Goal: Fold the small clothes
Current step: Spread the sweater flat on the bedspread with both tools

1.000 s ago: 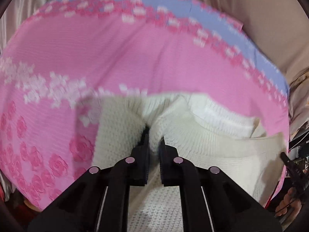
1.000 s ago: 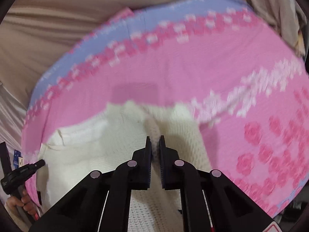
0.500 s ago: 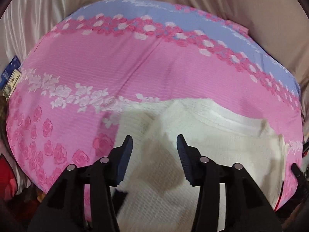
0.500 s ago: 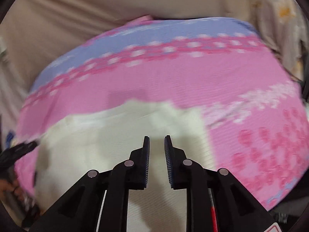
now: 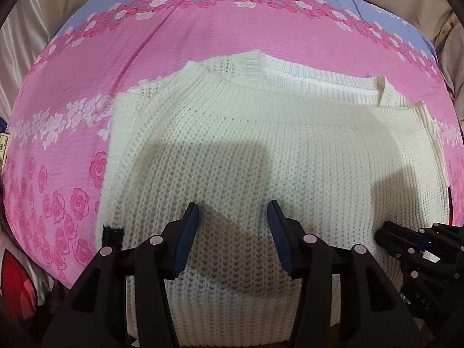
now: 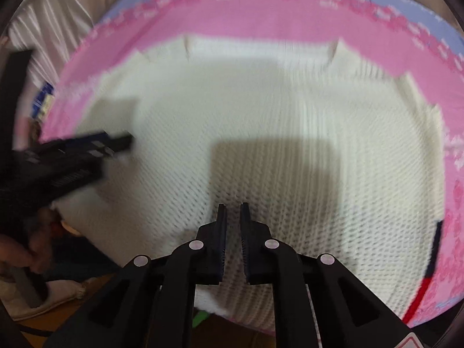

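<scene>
Black claws (image 5: 233, 217) above white sweater (image 5: 290, 150)

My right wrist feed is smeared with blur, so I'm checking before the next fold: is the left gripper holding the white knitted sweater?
Observer: No. The left gripper has just been opening its jaws. Nothing is between them, and the white knitted sweater lies beneath it on the pink rose-patterned sheet.
Operator: Is it lying in one layer?
Observer: No. A folded layer with a ribbed edge overlaps a second ribbed band at the far side.
Operator: Anything odd at the edges?
Observer: A small black patch sits at the sweater's near left edge.
</scene>
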`<state>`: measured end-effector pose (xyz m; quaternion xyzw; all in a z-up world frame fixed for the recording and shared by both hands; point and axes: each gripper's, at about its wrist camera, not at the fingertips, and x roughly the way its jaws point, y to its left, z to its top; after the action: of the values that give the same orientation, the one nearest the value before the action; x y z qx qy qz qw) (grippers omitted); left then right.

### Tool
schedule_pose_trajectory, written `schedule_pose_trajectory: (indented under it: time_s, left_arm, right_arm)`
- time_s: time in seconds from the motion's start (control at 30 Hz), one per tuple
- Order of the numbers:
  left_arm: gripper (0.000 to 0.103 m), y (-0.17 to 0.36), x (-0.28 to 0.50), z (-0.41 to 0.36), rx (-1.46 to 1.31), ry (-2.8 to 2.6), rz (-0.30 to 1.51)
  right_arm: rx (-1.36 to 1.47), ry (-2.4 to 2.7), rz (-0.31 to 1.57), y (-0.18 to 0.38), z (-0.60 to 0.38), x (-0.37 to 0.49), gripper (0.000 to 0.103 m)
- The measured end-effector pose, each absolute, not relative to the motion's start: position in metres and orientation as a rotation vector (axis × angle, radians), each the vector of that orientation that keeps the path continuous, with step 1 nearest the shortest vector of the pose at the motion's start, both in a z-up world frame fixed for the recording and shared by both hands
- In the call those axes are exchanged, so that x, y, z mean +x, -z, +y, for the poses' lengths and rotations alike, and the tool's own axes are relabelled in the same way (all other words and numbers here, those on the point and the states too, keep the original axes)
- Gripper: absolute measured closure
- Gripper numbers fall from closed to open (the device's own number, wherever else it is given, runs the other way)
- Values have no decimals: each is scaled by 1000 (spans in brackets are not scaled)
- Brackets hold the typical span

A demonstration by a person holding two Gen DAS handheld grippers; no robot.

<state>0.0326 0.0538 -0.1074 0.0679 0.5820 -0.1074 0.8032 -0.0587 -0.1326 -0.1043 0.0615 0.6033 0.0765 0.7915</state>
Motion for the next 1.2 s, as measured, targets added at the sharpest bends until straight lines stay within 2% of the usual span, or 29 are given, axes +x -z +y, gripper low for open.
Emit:
schedule_pose_trajectory:
  time_s: [0.1,0.23,0.4,0.5,0.57,0.7,0.83,0.97,1.1,1.17,1.2]
  left_arm:
    - [55,108,28,55,147,233,1250]
    - [53,111,25,55,145,236,1252]
    - [53,104,24,62,126,238,1232]
    - [50,92,31,90,6,149,1179]
    - [48,96,40,119,-137,110,1208]
    - [48,96,44,157,-338,96,1208]
    - [33,89,39,190,-448,28,1146]
    - [32,121,44,199,-458,10,1283]
    - [28,135,36,197,-508,36,1289]
    - [35,135,36,194,-483,38,1291]
    - [58,133,37,194,-500,66,1281]
  right_arm:
    - [54,-244,1226,80,-113,-63,93]
    - [-54,-300,1318,108,-91,-60,93]
    - [-69,-298,1254,91,-82,-56,92]
    - [-52,-280,1269,95,-87,-53,90]
    - [-18,-255,1304,105,-95,-54,91]
    - [29,-230,1225,79,-98,-48,91]
    - [101,-232,1237,84,-98,-34,91]
    - [121,-217,1307,115,-106,-35,92]
    - [115,-212,1306,109,-103,-33,92]
    - [114,-202,1295,104,-107,-37,92]
    - [116,-200,1288,99,-114,-41,92]
